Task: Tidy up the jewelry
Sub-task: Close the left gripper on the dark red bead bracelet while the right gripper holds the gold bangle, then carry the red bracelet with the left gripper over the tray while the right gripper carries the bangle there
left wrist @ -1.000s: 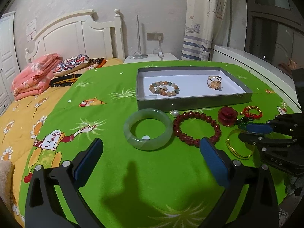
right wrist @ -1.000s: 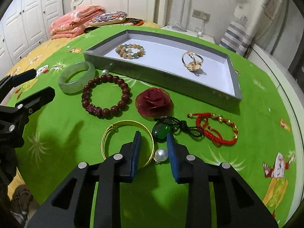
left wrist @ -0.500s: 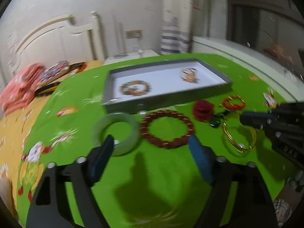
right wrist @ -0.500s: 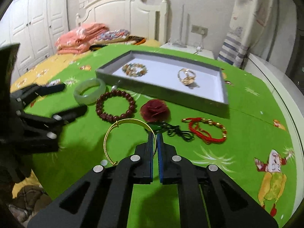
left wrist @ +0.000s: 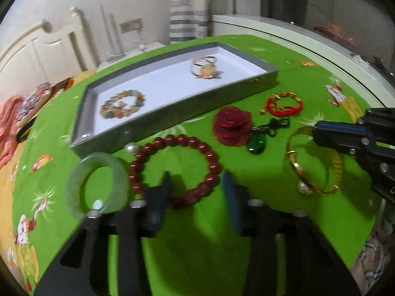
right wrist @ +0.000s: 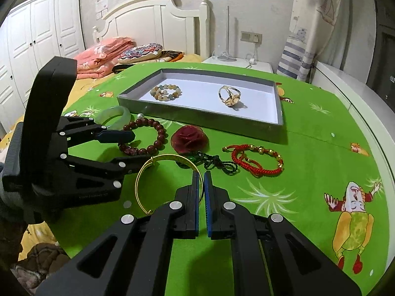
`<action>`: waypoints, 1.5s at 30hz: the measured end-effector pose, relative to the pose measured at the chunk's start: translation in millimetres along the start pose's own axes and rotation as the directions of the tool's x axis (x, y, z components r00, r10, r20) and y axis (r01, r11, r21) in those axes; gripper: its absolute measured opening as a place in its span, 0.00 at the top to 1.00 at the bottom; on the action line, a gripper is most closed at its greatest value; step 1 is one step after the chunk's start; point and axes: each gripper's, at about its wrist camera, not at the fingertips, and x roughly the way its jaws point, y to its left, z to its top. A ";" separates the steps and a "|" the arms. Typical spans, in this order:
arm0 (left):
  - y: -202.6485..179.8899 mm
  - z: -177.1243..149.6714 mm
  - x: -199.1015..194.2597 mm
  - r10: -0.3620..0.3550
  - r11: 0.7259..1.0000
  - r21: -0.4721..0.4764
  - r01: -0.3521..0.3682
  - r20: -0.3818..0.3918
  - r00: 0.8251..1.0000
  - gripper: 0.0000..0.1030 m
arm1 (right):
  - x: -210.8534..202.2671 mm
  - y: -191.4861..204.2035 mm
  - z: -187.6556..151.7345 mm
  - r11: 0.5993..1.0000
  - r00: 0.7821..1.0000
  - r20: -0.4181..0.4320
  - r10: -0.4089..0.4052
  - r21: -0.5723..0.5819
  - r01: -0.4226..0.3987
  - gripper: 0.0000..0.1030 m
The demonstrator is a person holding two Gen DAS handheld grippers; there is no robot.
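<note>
My right gripper [right wrist: 202, 180] is shut on the gold bangle [right wrist: 158, 167], pinching its rim and holding it tilted above the green cloth; it also shows in the left wrist view [left wrist: 318, 162]. My left gripper [left wrist: 195, 187] is open, its jaws straddling the near side of the dark red bead bracelet [left wrist: 172, 165]. A grey tray [right wrist: 277, 103] holds a mixed-stone bead bracelet [right wrist: 166, 92] and a gold ring [right wrist: 228, 96]. A pale green jade bangle [left wrist: 98, 182] lies left of the beads.
On the green cloth lie a red fabric rose [right wrist: 190, 139], a green pendant on dark cord [left wrist: 256, 145], a red cord bracelet [right wrist: 256, 159] and loose pearls [left wrist: 302, 187]. The table's round edge [right wrist: 377, 143] is at right; a bed [right wrist: 103, 49] is behind.
My right gripper closed on the gold bangle and lifted it. My left gripper moved right and forward to the dark red bead bracelet and narrowed its opening.
</note>
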 end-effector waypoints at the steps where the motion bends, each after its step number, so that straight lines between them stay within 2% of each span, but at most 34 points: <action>1: 0.2 -1.6 -1.4 0.010 1.000 -0.005 -0.010 0.003 1.000 0.80 | -0.3 0.0 0.5 1.000 1.000 0.002 0.000 -0.001 0.000 0.92; 3: 0.9 -5.9 -5.5 0.052 0.998 -0.018 -0.052 0.013 0.999 0.88 | -0.8 0.9 0.9 1.000 1.000 0.005 0.000 -0.002 0.000 0.92; 6: 5.7 -14.4 -12.7 0.094 0.993 -0.070 -0.094 0.000 0.996 0.88 | 0.6 1.7 0.7 1.000 1.000 0.004 0.002 -0.001 -0.002 0.92; 10: 9.3 -26.8 -24.4 0.107 0.986 -0.126 -0.106 0.004 0.994 0.88 | 0.5 6.2 0.8 1.000 1.000 0.004 0.014 -0.006 -0.013 0.92; 17: 4.3 -38.8 -50.9 0.121 0.979 -0.179 -0.098 0.121 0.985 0.89 | -4.5 18.8 -0.8 1.000 0.999 0.033 0.015 -0.018 -0.015 0.92; 20: 1.4 -38.6 -67.3 0.160 0.972 -0.203 -0.117 0.214 0.964 0.89 | -9.5 19.6 -2.5 1.000 0.998 0.058 0.015 -0.009 -0.015 0.92; 26: 0.9 -23.2 -83.4 0.216 0.961 -0.239 -0.138 0.336 0.917 0.91 | -10.7 15.6 6.0 0.999 0.990 0.142 -0.022 0.026 0.019 0.92; 29: 3.8 -15.0 -82.6 0.227 0.959 -0.244 -0.145 0.357 0.906 0.91 | -7.7 14.5 15.8 0.999 0.984 0.175 -0.045 0.030 0.040 0.92; 31: 6.5 -9.0 -80.7 0.223 0.959 -0.247 -0.138 0.358 0.907 0.91 | -3.7 13.8 22.8 0.998 0.982 0.182 -0.056 0.029 0.052 0.92; 33: 6.5 -3.2 -79.7 0.243 0.958 -0.239 -0.160 0.370 0.897 0.91 | 1.5 12.7 29.0 0.997 0.979 0.190 -0.070 0.031 0.066 0.92; 45: 30.0 30.8 -58.4 0.270 0.948 -0.261 -0.180 0.371 0.888 0.91 | 39.0 -3.2 63.0 0.991 0.977 0.176 -0.119 0.074 0.108 0.92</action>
